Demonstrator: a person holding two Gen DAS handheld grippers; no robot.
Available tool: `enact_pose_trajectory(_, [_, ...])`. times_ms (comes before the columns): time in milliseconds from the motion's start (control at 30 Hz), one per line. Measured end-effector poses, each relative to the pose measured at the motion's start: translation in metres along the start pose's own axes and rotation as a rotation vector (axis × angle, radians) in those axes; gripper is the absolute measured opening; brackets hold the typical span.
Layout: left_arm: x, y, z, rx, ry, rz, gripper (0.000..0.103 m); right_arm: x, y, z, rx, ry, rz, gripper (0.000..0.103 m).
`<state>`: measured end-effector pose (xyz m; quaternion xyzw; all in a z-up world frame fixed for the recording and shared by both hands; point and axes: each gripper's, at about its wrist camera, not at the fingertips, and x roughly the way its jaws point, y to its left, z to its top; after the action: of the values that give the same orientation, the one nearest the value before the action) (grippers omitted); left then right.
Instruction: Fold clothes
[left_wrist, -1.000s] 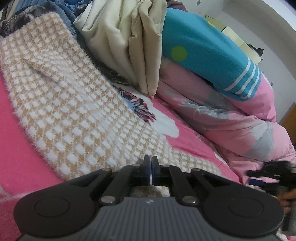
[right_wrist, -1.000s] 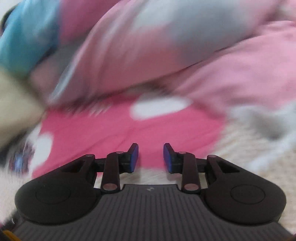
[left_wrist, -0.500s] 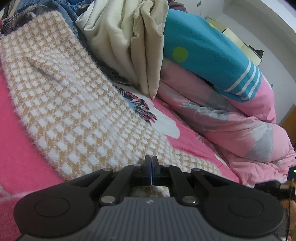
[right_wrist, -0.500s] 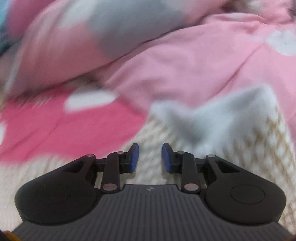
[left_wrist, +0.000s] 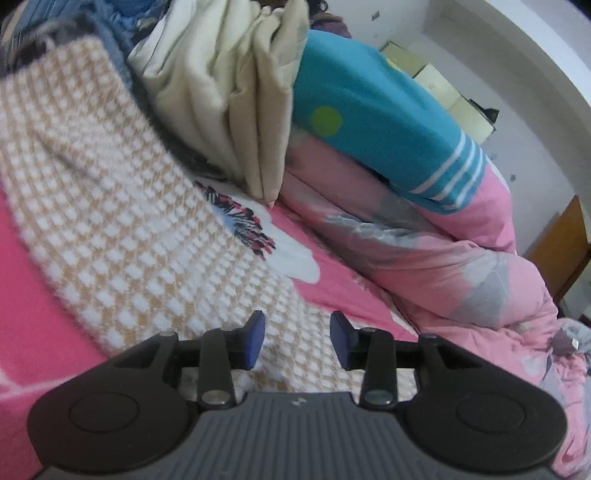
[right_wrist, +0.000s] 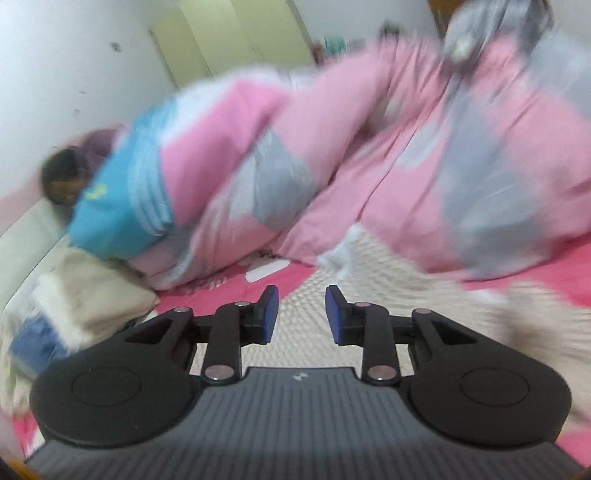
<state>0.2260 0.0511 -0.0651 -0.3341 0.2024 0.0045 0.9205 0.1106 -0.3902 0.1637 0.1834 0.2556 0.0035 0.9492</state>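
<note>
A fuzzy tan-and-white checked garment (left_wrist: 122, 221) lies spread on the pink bed sheet (left_wrist: 22, 295), running from the far left down under my left gripper (left_wrist: 297, 339). The left gripper is open and empty, just above the garment's near edge. In the blurred right wrist view the same garment (right_wrist: 388, 295) lies under and beyond my right gripper (right_wrist: 301, 314), which is open and empty.
A cream folded cloth (left_wrist: 236, 92) and a teal striped garment (left_wrist: 369, 118) are piled on a pink-and-grey quilt (left_wrist: 443, 258) behind the garment. The quilt (right_wrist: 406, 166) fills the right wrist view. Blue clothes (left_wrist: 110, 44) lie at the far left. A white wall (left_wrist: 517, 92) stands behind.
My left gripper has opened and let go of the checked garment's edge. The right gripper has swung up and back, staying open; its view is blurred by motion.
</note>
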Motion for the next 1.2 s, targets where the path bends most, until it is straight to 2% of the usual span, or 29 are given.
enact_pose_trajectory(67, [-0.017, -0.008, 0.004, 0.012, 0.041, -0.021, 0.039, -0.085, 0.001, -0.010, -0.025, -0.071, -0.024, 0.032])
enact_pose_trajectory(167, [-0.052, -0.020, 0.006, 0.070, 0.132, -0.105, 0.044, -0.191, -0.005, -0.037, -0.026, -0.150, -0.064, 0.041])
enact_pose_trajectory(267, [-0.091, -0.027, 0.001, 0.174, 0.245, -0.180, 0.048, -0.243, -0.022, -0.081, 0.038, -0.142, -0.066, 0.045])
enact_pose_trajectory(300, [-0.104, -0.026, -0.004, 0.211, 0.286, -0.204, 0.050, -0.246, -0.028, -0.101, 0.073, -0.125, -0.057, 0.047])
enact_pose_trajectory(367, [-0.129, -0.023, -0.013, 0.286, 0.368, -0.244, 0.050, -0.240, -0.037, -0.145, 0.139, -0.079, -0.032, 0.048])
enact_pose_trajectory(467, [-0.160, -0.010, -0.033, 0.371, 0.471, -0.250, 0.050, -0.210, -0.031, -0.213, 0.130, 0.009, 0.004, 0.048])
enact_pose_trajectory(633, [-0.204, 0.005, -0.066, 0.459, 0.570, -0.275, 0.050, -0.152, 0.029, -0.290, -0.207, 0.134, 0.093, 0.047])
enact_pose_trajectory(733, [-0.218, 0.013, -0.084, 0.464, 0.608, -0.284, 0.050, -0.131, 0.048, -0.306, -0.340, 0.164, 0.124, 0.047])
enact_pose_trajectory(833, [-0.227, 0.019, -0.091, 0.455, 0.608, -0.293, 0.049, -0.109, 0.066, -0.321, -0.473, 0.194, 0.154, 0.045])
enact_pose_trajectory(867, [-0.229, 0.020, -0.092, 0.457, 0.606, -0.298, 0.049, -0.104, 0.069, -0.324, -0.495, 0.204, 0.162, 0.039])
enact_pose_trajectory(900, [-0.231, 0.020, -0.092, 0.459, 0.606, -0.305, 0.049, -0.100, 0.067, -0.324, -0.482, 0.218, 0.169, 0.026])
enact_pose_trajectory(1000, [-0.232, 0.024, -0.090, 0.445, 0.614, -0.330, 0.049, -0.095, 0.061, -0.324, -0.439, 0.237, 0.177, 0.005])
enact_pose_trajectory(1100, [-0.232, 0.027, -0.089, 0.408, 0.629, -0.346, 0.049, -0.097, 0.059, -0.324, -0.415, 0.228, 0.182, 0.006])
enact_pose_trajectory(1167, [-0.231, 0.029, -0.090, 0.391, 0.634, -0.352, 0.049, -0.099, 0.058, -0.324, -0.399, 0.222, 0.186, 0.008])
enact_pose_trajectory(1200, [-0.231, 0.030, -0.090, 0.386, 0.636, -0.357, 0.049, -0.099, 0.057, -0.324, -0.391, 0.219, 0.187, 0.013])
